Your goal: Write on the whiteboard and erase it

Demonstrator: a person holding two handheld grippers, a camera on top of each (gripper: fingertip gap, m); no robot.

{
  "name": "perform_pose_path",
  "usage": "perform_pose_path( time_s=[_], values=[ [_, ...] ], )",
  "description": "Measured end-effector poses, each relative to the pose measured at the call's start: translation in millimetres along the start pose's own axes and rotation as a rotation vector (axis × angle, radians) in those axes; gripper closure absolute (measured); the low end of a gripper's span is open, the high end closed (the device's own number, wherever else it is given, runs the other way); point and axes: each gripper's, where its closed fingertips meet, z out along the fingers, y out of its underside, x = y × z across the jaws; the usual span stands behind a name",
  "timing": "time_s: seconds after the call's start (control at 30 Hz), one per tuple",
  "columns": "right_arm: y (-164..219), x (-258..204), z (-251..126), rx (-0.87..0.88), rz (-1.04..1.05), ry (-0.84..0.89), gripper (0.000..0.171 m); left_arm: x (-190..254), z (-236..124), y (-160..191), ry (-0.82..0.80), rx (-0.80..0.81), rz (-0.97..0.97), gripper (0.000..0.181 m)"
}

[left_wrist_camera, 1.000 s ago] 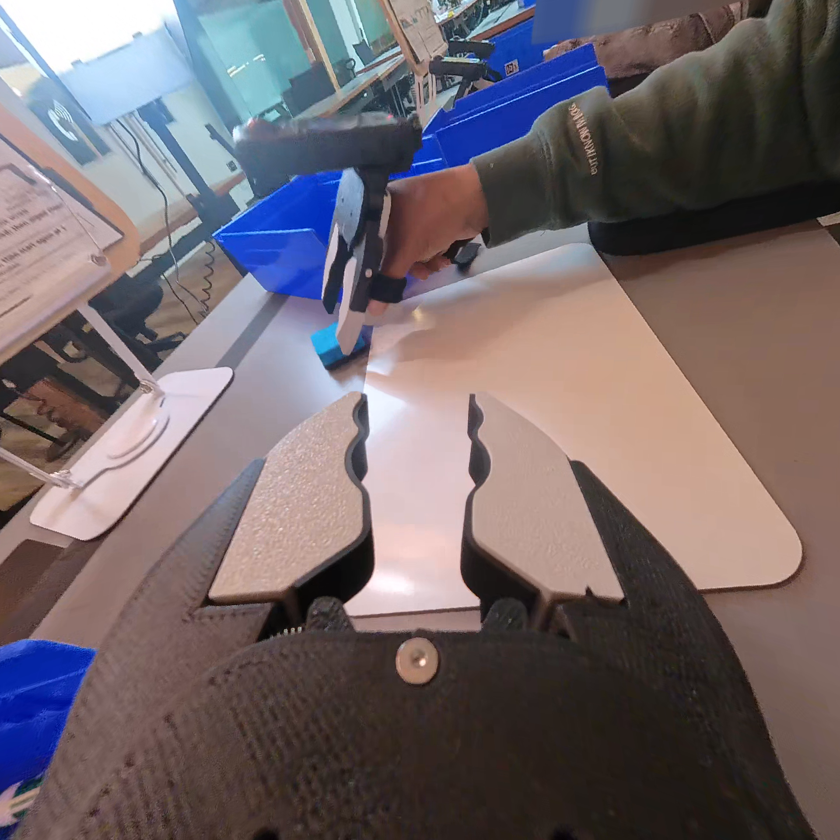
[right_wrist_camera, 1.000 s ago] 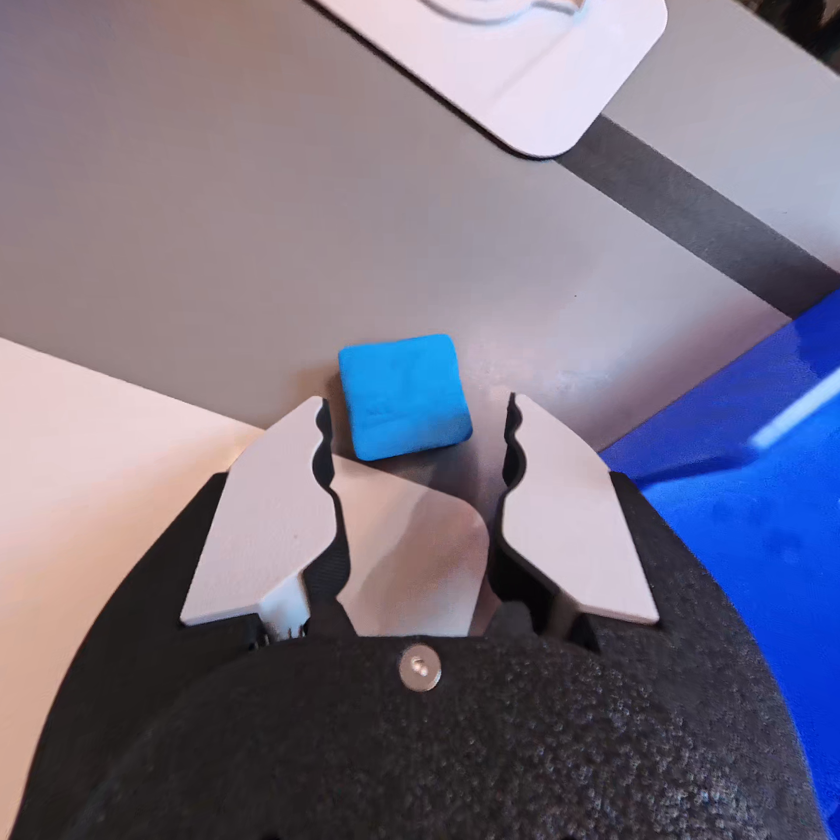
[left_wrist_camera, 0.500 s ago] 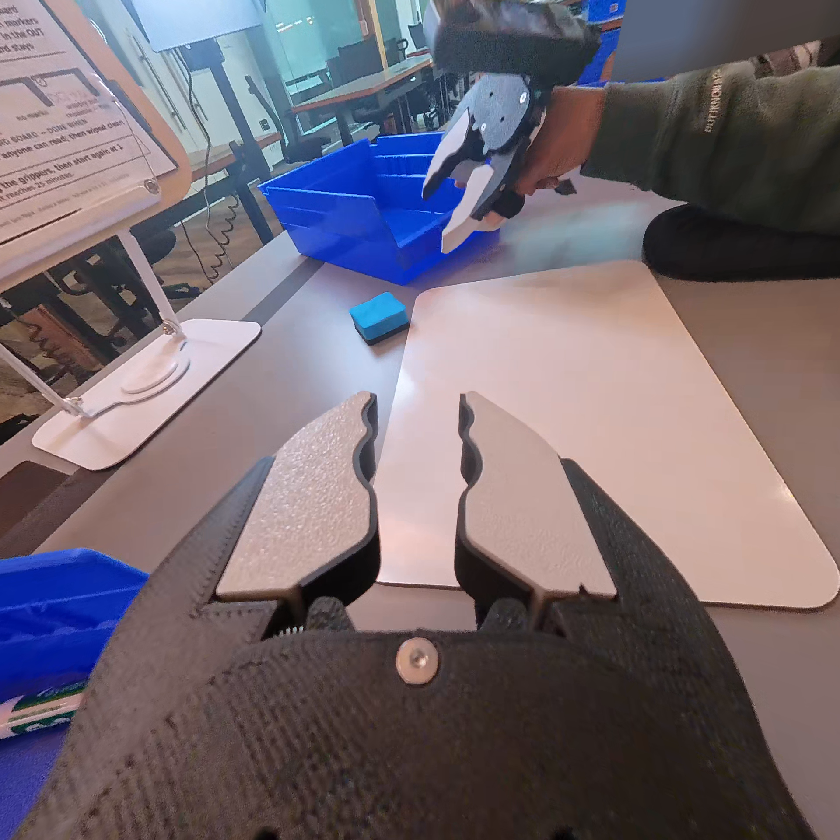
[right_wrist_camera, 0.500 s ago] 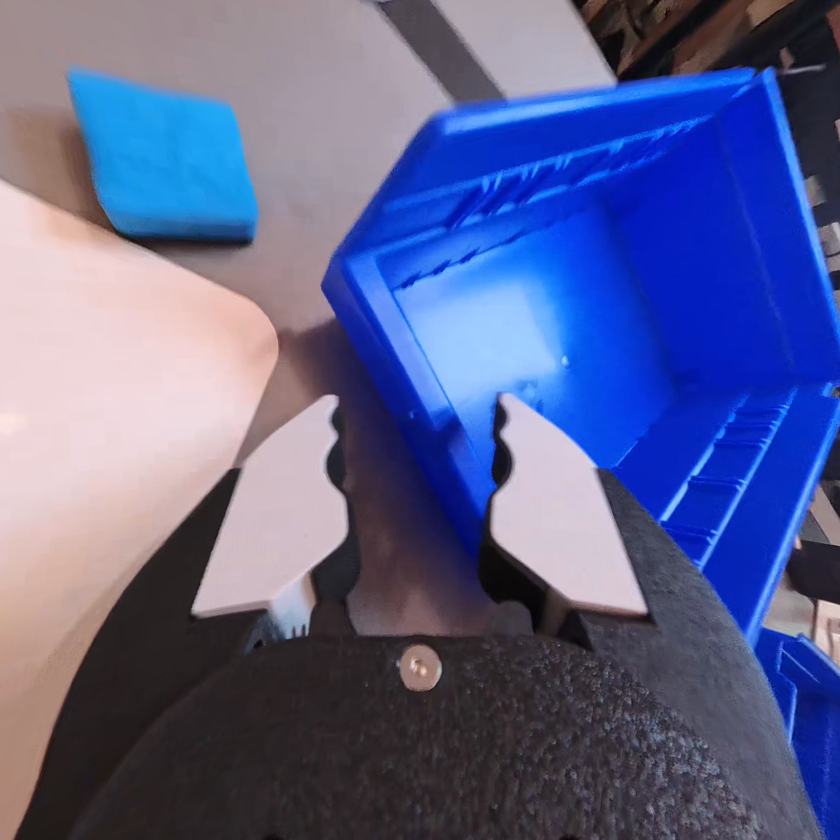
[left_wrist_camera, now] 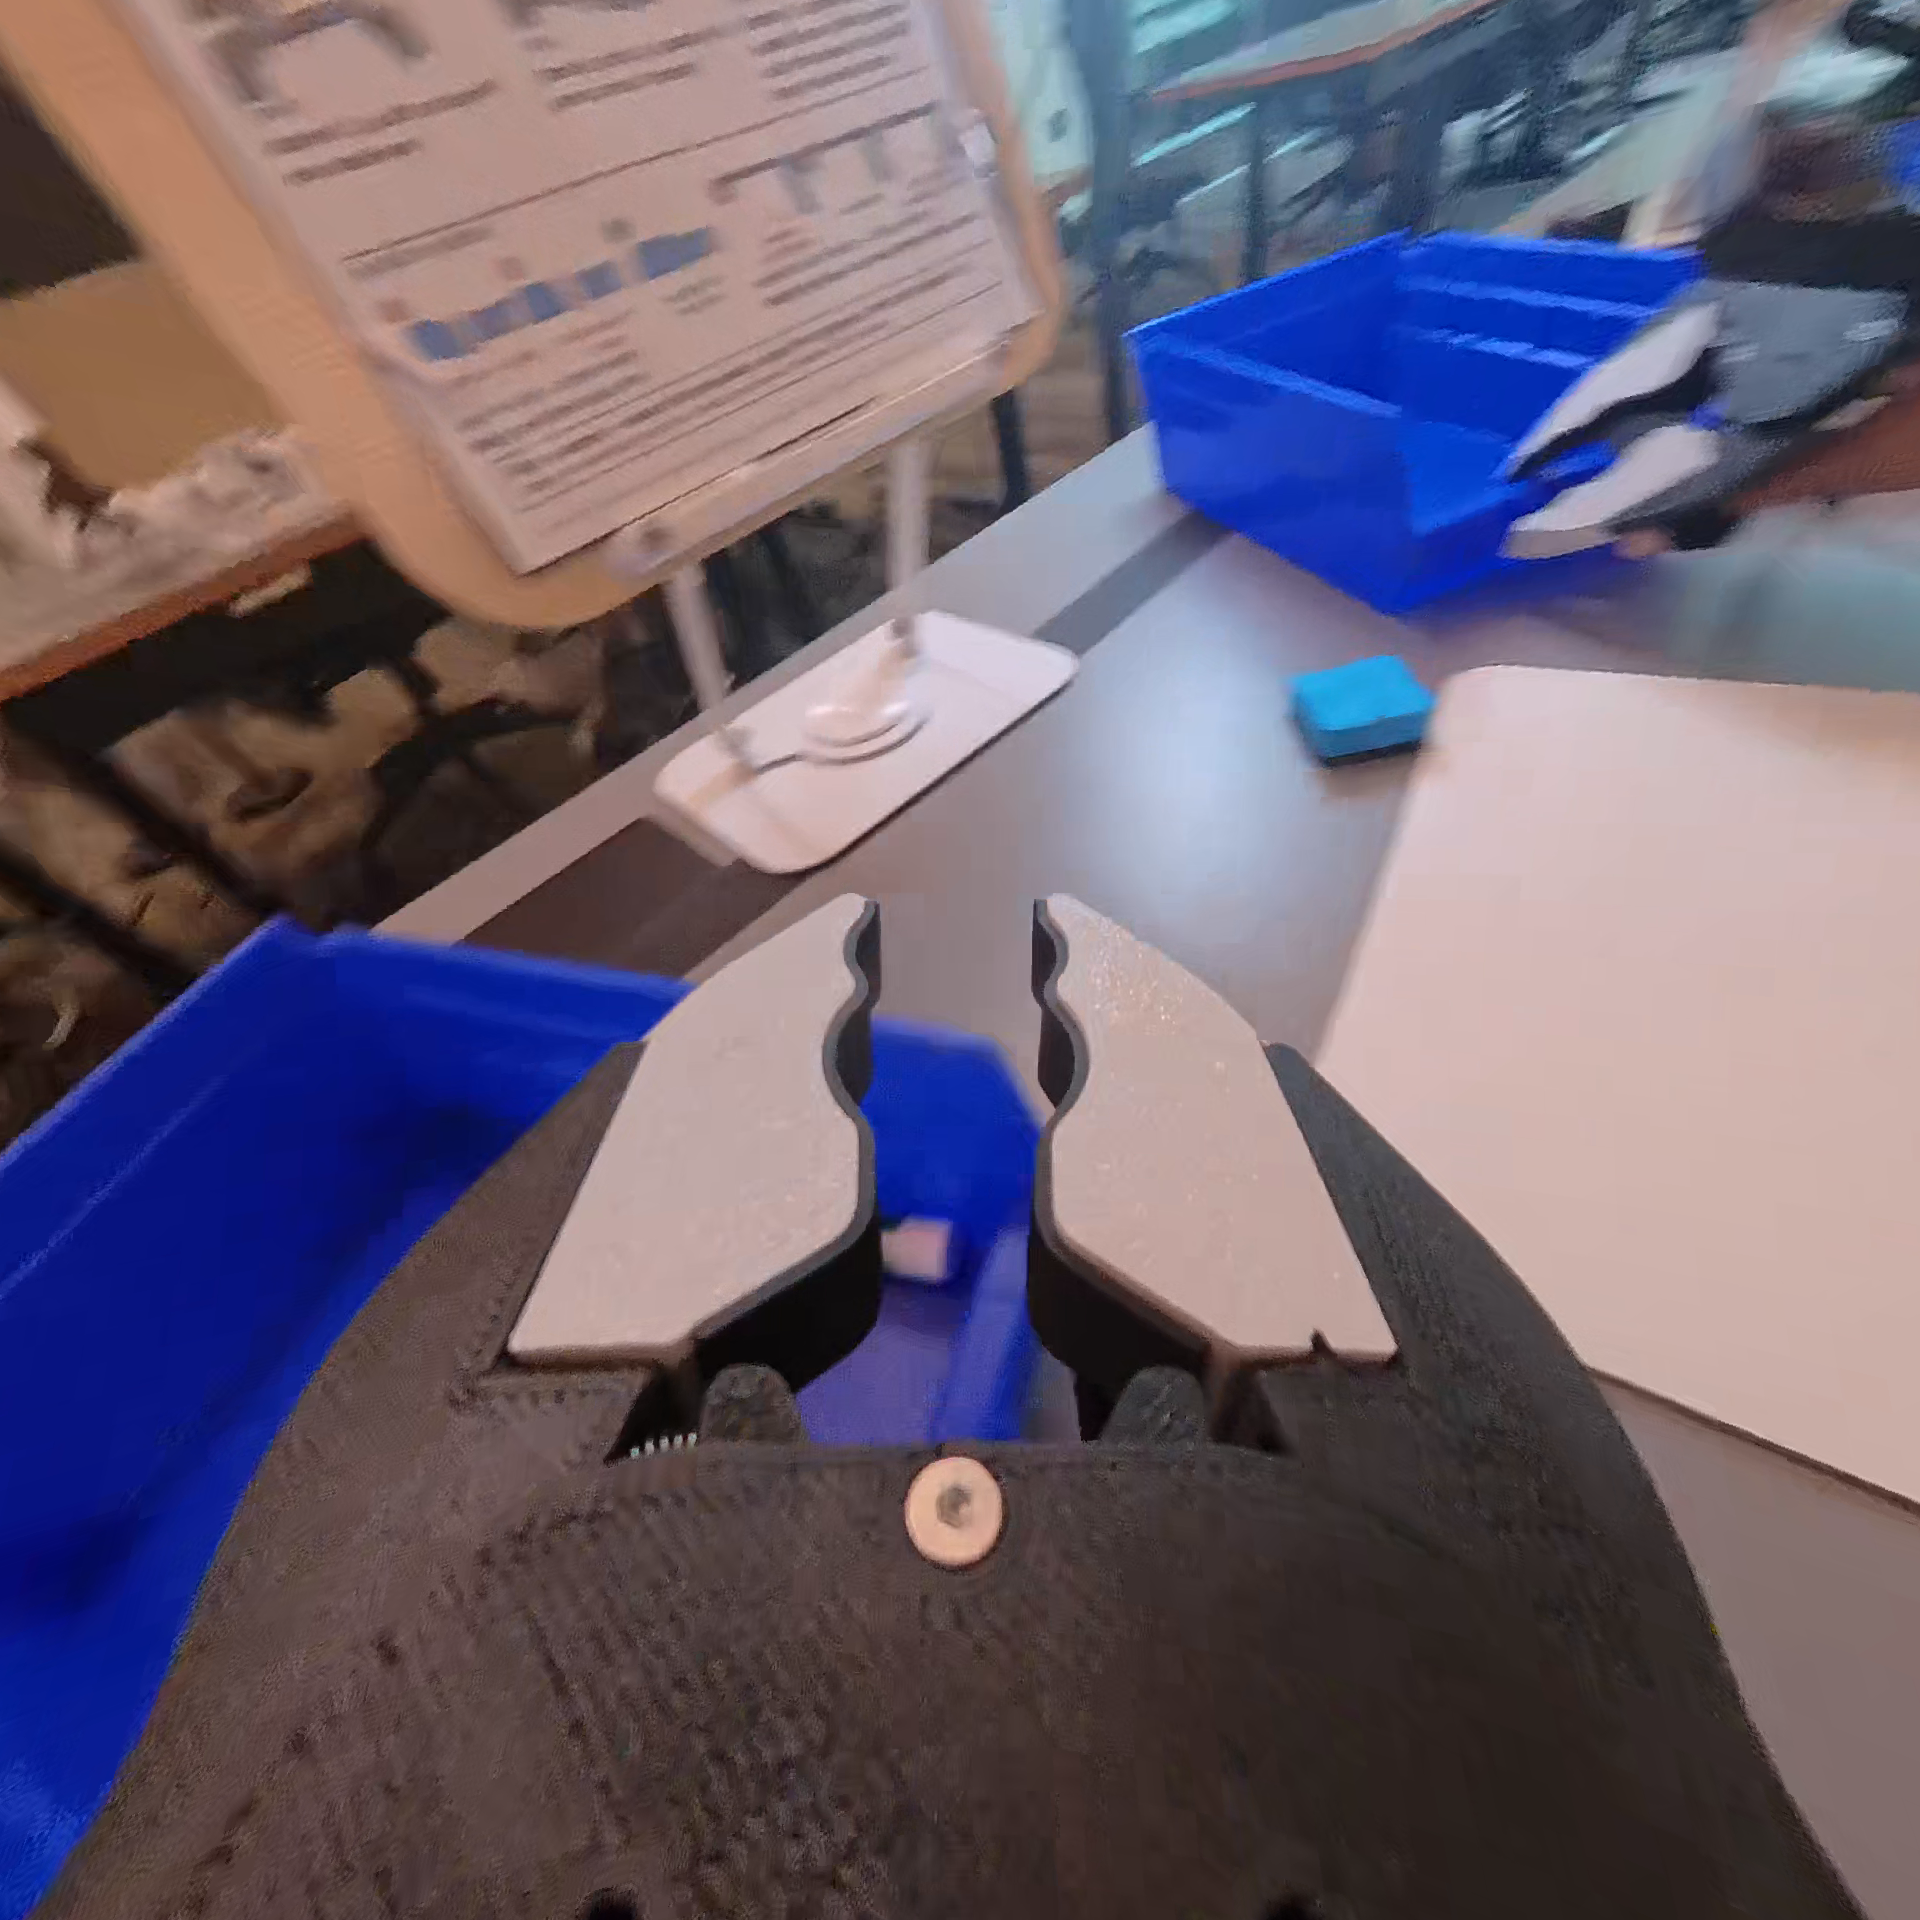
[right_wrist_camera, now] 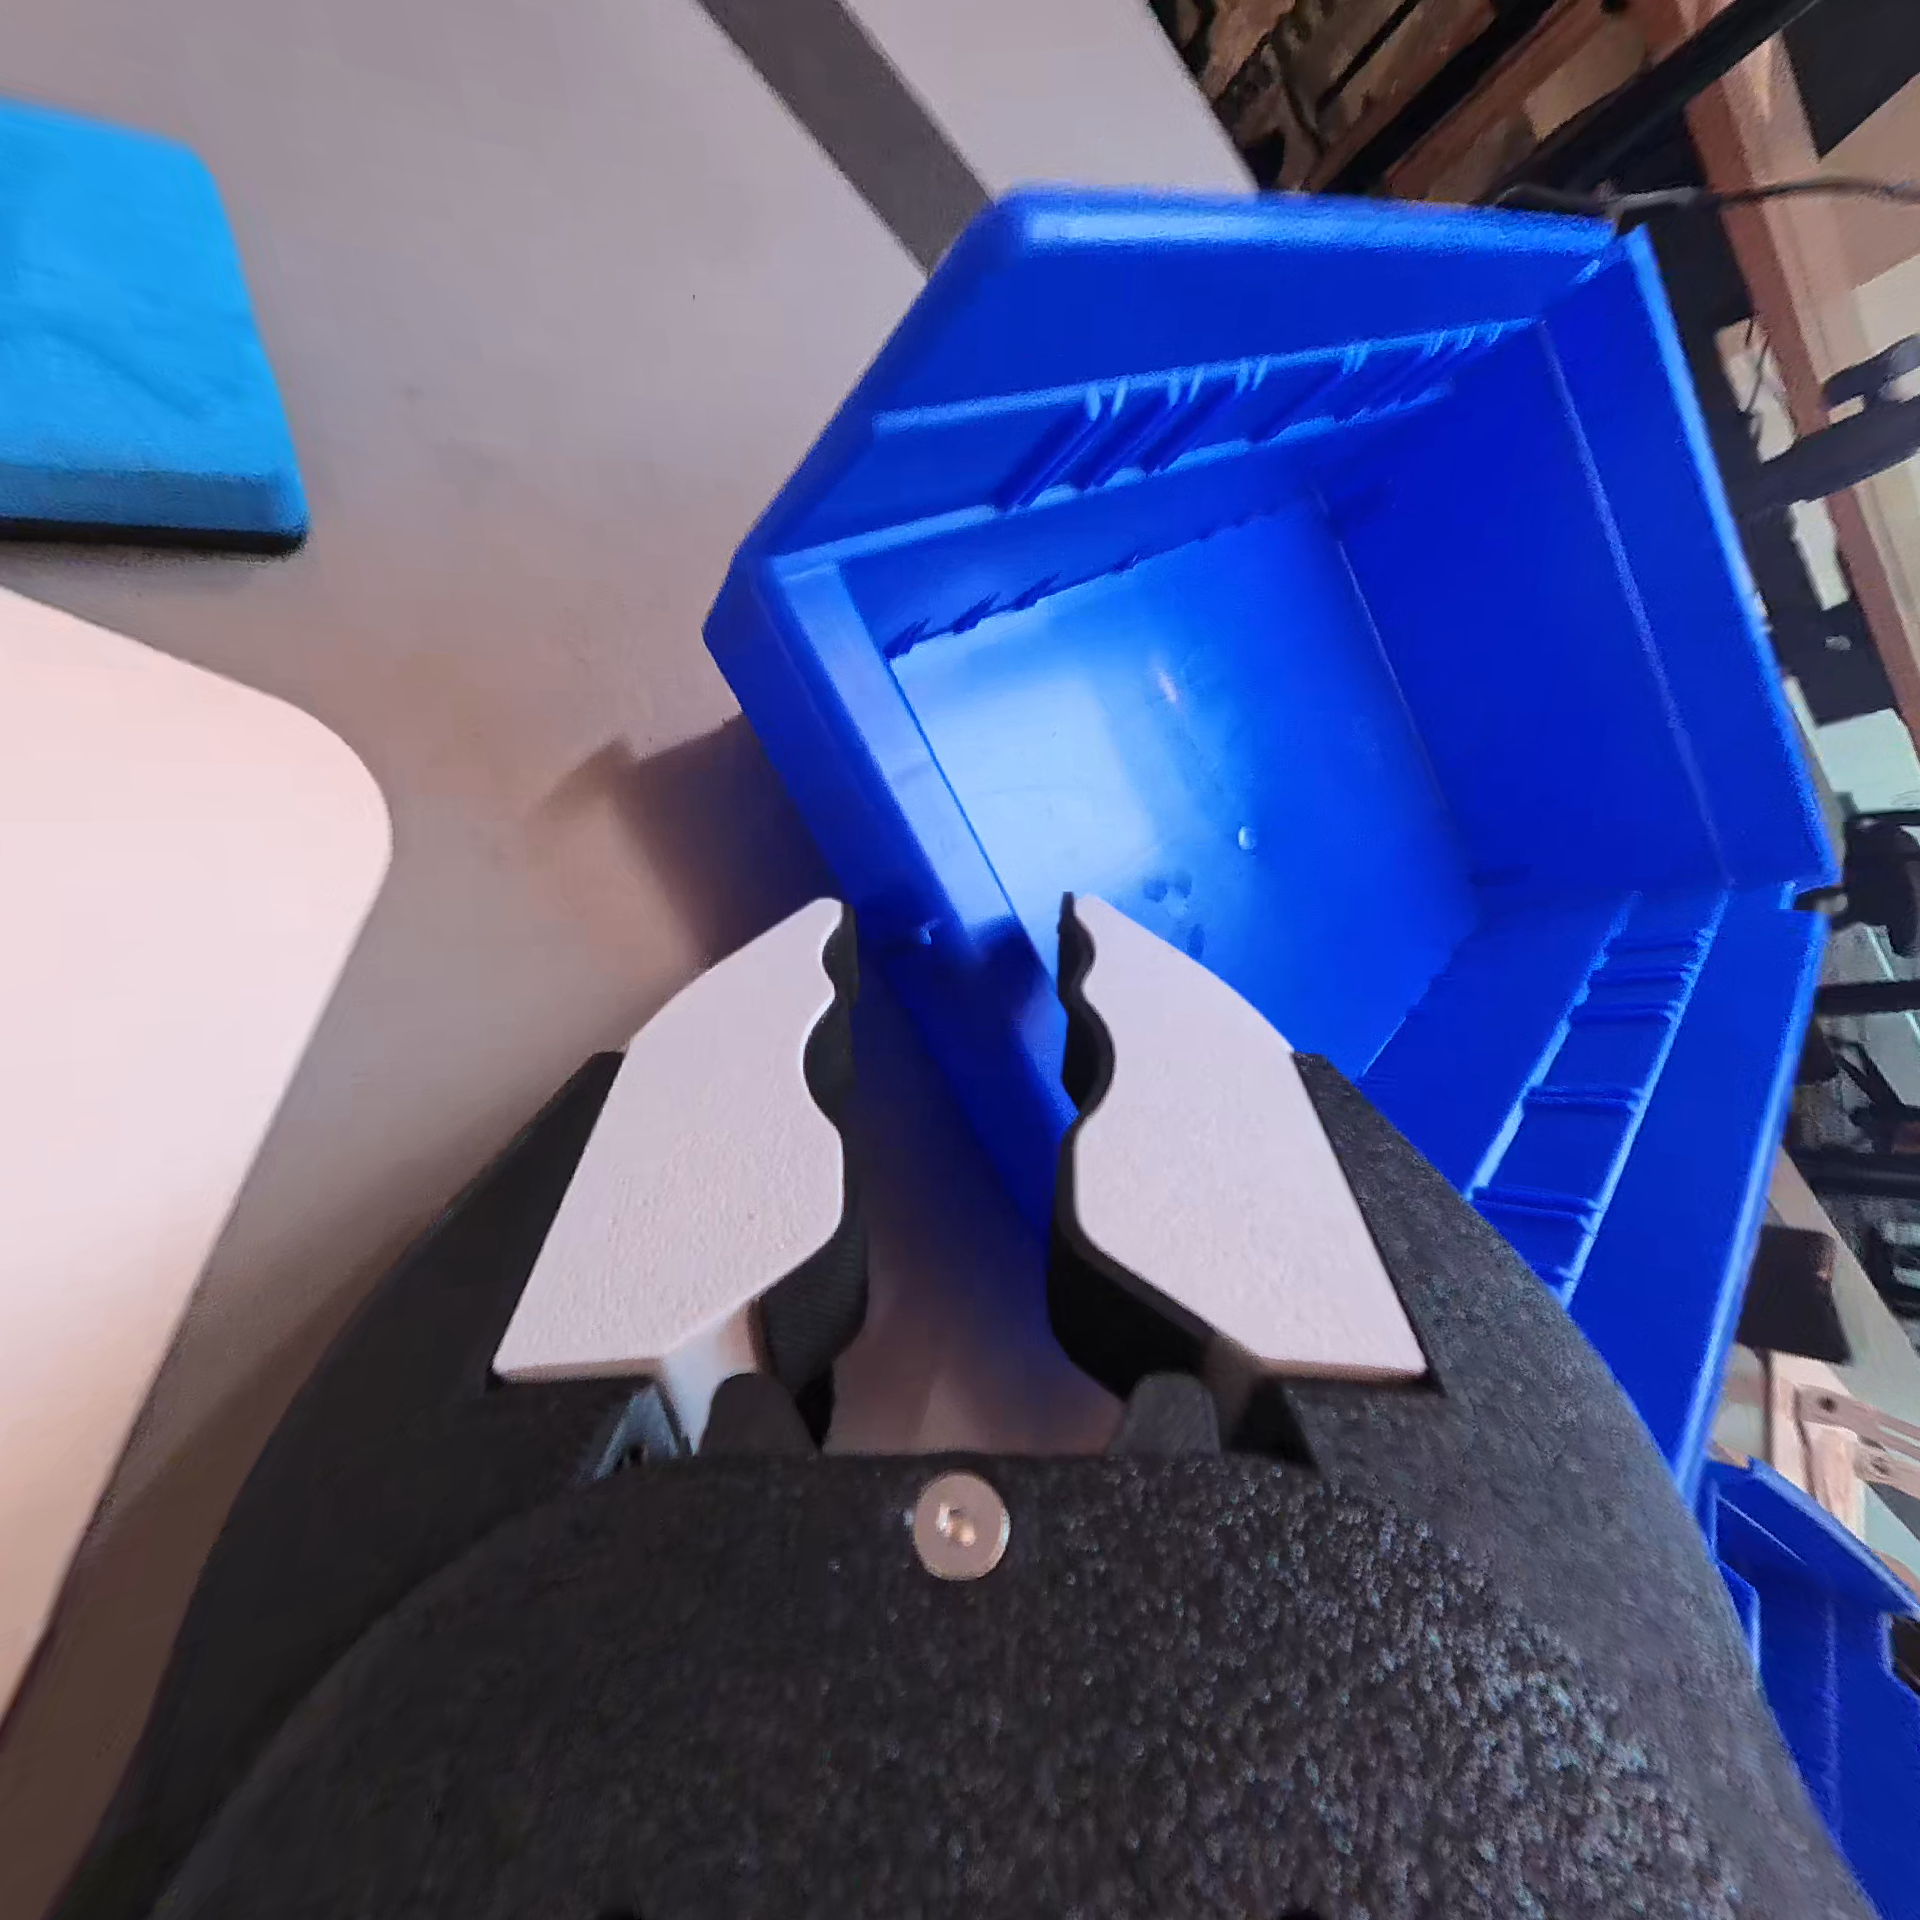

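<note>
On the grey table (left_wrist_camera: 1164, 790) the whiteboard (left_wrist_camera: 1662, 935) is seen lying flat, blank and glossy, with rounded corners; no writing is visible on it, so the task is judged to be at its start, with a marker yet to be fetched. Just beside the board's far corner a blue foam eraser (left_wrist_camera: 1359, 704) with a dark underside is laid, untouched. The left gripper (left_wrist_camera: 956, 935) is held over a near blue bin (left_wrist_camera: 208, 1195), its grained grey fingers apart and empty; a small pale object (left_wrist_camera: 920, 1247) is glimpsed inside, too blurred to be identified. The right gripper (right_wrist_camera: 956, 914) is poised at the rim of a far blue bin (right_wrist_camera: 1558, 644) of ribbed hard plastic, its fingers also parted around nothing, one to each side of the bin wall. A marker must next be found and pinched squarely. A white stand (left_wrist_camera: 862, 748) bearing a printed sheet is set beyond.
</note>
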Motion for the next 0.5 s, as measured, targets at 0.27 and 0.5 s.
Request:
perform_pose_path(
  time_s=[0.27, 0.5],
  values=[
    [-49, 0, -69, 0.259, 0.159, -0.097, 0.124, -72, 21, 87, -0.055, -0.484, -0.347, 0.135],
    [-51, -44, -89, 0.321, 0.143, -0.212, 0.126, -78, 51, 145, 0.011, -0.707, -0.632, 0.123]
  ],
)
